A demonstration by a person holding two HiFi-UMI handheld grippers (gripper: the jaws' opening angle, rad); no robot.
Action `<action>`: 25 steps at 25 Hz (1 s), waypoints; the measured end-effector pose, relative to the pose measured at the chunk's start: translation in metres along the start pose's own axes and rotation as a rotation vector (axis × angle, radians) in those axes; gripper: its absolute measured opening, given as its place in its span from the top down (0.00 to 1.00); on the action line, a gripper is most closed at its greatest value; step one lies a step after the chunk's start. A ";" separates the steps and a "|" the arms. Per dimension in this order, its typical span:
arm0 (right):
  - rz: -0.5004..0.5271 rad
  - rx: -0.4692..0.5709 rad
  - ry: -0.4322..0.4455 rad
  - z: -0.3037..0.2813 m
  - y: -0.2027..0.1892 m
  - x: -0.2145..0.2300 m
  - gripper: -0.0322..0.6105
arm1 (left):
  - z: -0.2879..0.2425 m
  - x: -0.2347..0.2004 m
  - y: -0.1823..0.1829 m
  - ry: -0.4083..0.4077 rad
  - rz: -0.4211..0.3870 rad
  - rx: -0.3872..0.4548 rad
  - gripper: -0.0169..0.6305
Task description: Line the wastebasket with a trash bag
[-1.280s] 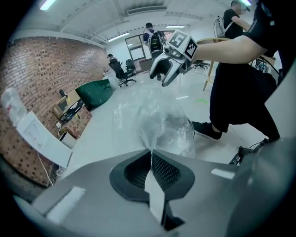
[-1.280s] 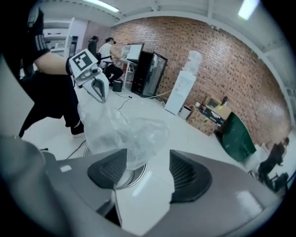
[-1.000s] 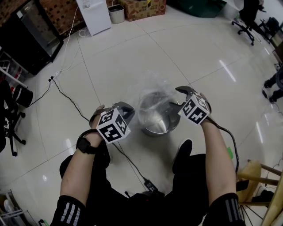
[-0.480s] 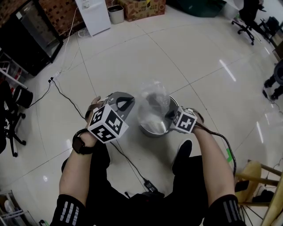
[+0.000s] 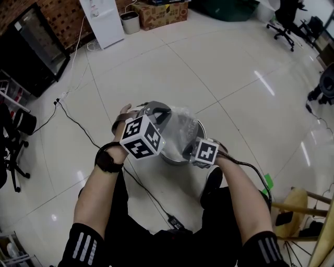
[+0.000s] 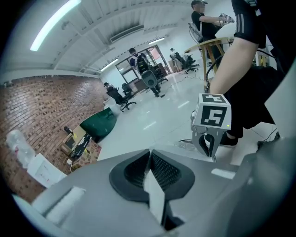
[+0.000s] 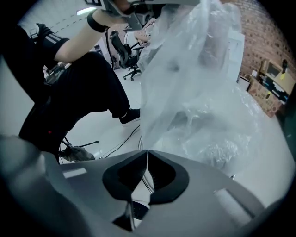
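Observation:
A round metal wastebasket [image 5: 201, 128] stands on the tiled floor in front of my feet. A clear trash bag [image 5: 183, 124] bulges up out of it and fills the upper right gripper view [image 7: 203, 88]. My left gripper [image 5: 163, 116] is raised over the basket's left side, shut with a white strip of the trash bag [image 6: 155, 196] pinched between its pads. My right gripper [image 5: 192, 150] is low at the basket's near rim, shut on the bag's edge [image 7: 148, 155]. The left gripper view shows the right gripper [image 6: 209, 144] pointing down.
A black cable [image 5: 78, 125] runs across the floor left of the basket. My shoe [image 5: 211, 182] is just behind it. A white cabinet [image 5: 102, 21], a small bin [image 5: 128, 22] and a cardboard box [image 5: 159, 13] stand far back. A wooden stool [image 5: 302, 208] is at the right.
The left gripper has risen and moved in over the basket, pulling the bag up. The right gripper has dropped to the near rim and shut.

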State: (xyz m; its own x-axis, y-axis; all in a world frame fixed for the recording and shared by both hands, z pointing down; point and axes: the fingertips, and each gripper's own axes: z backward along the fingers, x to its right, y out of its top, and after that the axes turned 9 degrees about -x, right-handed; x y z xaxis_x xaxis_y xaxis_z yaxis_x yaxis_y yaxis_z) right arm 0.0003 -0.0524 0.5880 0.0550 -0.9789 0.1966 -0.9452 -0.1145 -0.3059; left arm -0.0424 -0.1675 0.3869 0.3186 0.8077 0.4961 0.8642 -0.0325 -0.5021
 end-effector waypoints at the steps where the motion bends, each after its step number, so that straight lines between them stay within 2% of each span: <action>1: -0.002 -0.009 0.005 -0.002 -0.004 -0.001 0.90 | -0.008 0.006 0.005 -0.021 -0.015 0.003 0.98; 3: -0.014 -0.008 0.011 -0.004 -0.010 -0.002 0.79 | -0.024 0.019 0.014 -0.061 -0.039 0.009 0.98; 4: -0.020 -0.001 0.009 -0.003 -0.013 -0.001 0.78 | -0.033 0.026 0.017 -0.079 -0.047 0.007 0.98; 8: -0.008 0.035 -0.016 0.012 -0.019 0.006 0.78 | -0.067 0.049 0.012 -0.146 -0.051 -0.030 0.98; 11: -0.041 0.073 -0.034 0.030 -0.027 0.015 0.78 | -0.088 0.064 0.001 -0.187 -0.049 -0.068 0.98; 18: -0.154 0.190 -0.231 0.076 -0.031 0.068 0.77 | -0.119 0.101 -0.009 -0.272 -0.071 -0.126 0.98; 21: -0.155 0.202 -0.269 0.078 -0.024 0.078 0.72 | -0.128 0.118 -0.014 -0.309 -0.080 -0.147 0.98; 25: -0.137 0.170 -0.304 0.072 -0.022 0.086 0.70 | -0.134 0.138 -0.019 -0.351 -0.093 -0.153 0.98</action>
State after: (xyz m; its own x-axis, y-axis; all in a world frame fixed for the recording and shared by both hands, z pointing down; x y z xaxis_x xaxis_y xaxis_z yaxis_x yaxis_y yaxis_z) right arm 0.0494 -0.1458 0.5446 0.2943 -0.9552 -0.0310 -0.8570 -0.2494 -0.4510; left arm 0.0370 -0.1347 0.5601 0.1068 0.9627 0.2488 0.9397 -0.0160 -0.3415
